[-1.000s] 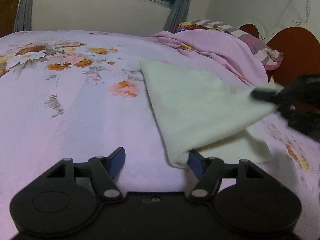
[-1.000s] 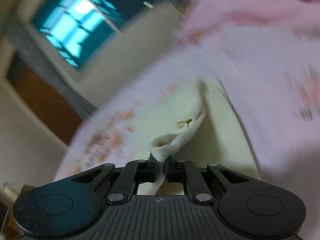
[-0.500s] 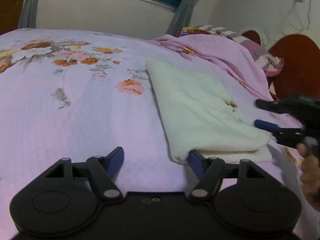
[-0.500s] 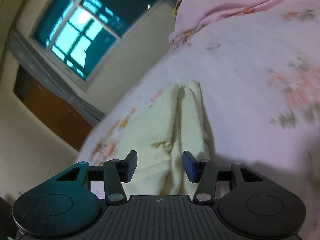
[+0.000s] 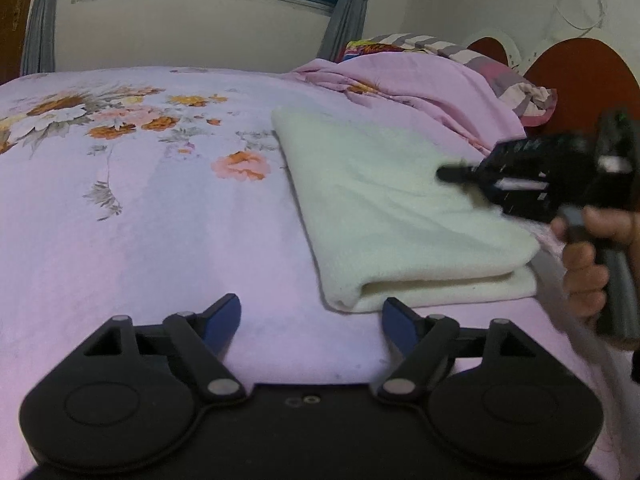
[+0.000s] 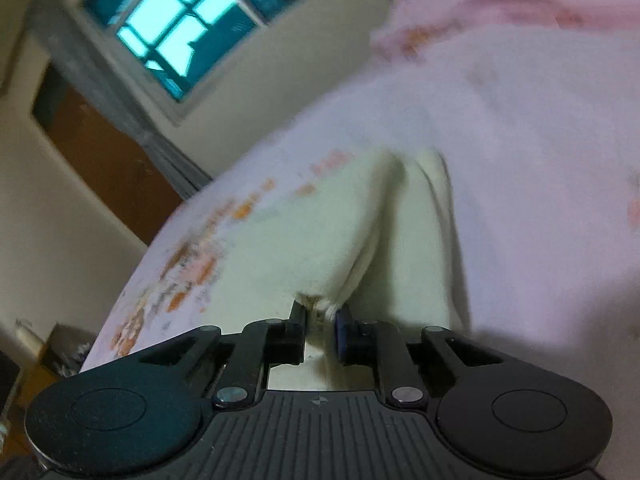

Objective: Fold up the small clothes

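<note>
A cream cloth (image 5: 384, 200) lies folded in two layers on the pink floral bedspread (image 5: 140, 220). My left gripper (image 5: 312, 320) is open and empty, its blue pads just short of the cloth's near left corner. My right gripper (image 6: 320, 328) is shut on the cloth's edge (image 6: 320, 304) at the right side; it also shows in the left wrist view (image 5: 540, 176), blurred, held in a hand above the cloth's right part.
A bunched pink blanket (image 5: 420, 88) and striped pillows (image 5: 500, 68) lie at the back right before a red-brown headboard (image 5: 580, 76). A window with grey curtains (image 5: 348, 12) is on the far wall. A brown door (image 6: 112, 160) shows at the left.
My right gripper let the cloth go half a second ago, then closed again on its edge. The top layer now lies flat. My left gripper stayed open and drew back a little.
</note>
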The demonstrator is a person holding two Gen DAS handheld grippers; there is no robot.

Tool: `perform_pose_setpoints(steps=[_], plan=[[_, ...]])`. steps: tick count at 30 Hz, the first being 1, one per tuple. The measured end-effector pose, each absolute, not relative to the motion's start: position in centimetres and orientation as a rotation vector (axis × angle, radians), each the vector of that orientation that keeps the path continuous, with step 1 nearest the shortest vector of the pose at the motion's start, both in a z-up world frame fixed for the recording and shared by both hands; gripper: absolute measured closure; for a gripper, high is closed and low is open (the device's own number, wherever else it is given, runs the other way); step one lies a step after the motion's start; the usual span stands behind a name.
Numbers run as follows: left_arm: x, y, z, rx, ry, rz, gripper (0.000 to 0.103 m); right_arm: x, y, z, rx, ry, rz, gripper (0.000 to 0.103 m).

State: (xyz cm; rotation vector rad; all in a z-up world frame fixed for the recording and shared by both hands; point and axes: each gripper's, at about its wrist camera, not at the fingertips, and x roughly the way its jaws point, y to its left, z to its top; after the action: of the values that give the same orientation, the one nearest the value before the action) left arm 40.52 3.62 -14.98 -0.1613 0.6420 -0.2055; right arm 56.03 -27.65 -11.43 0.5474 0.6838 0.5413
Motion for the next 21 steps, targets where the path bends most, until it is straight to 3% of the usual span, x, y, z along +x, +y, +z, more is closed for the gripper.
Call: perform_pose_setpoints(steps=[4, 9, 11, 13, 21], plan=[[40.5, 4.1, -15.1, -0.187, 0.64, -0.222, 0.024, 54.8, -28.1, -9.7, 0.495, 0.636, 0.559, 0.089], [40.6, 4.3, -15.1, -0.192, 0.641, -0.23, 0.024, 57.0, -29.4, -14.1, 0.533, 0.779, 0.446, 0.089], [40.6, 4.7, -15.1, -0.207, 0.638, -0.241, 0.024, 56.2, -30.9, -14.5, 0.716, 0.779, 0.448, 0.072], [40.5, 5.0, -15.2, -0.229, 0.632, -0.248, 0.023, 53.6, -31.7, -14.0, 0.761, 0.742, 0.453, 0.045], [40.3, 5.0, -15.2, -0.244, 0.61, -0.248, 0.024, 45.9, -33.0, -15.1, 0.913, 0.755, 0.476, 0.044]])
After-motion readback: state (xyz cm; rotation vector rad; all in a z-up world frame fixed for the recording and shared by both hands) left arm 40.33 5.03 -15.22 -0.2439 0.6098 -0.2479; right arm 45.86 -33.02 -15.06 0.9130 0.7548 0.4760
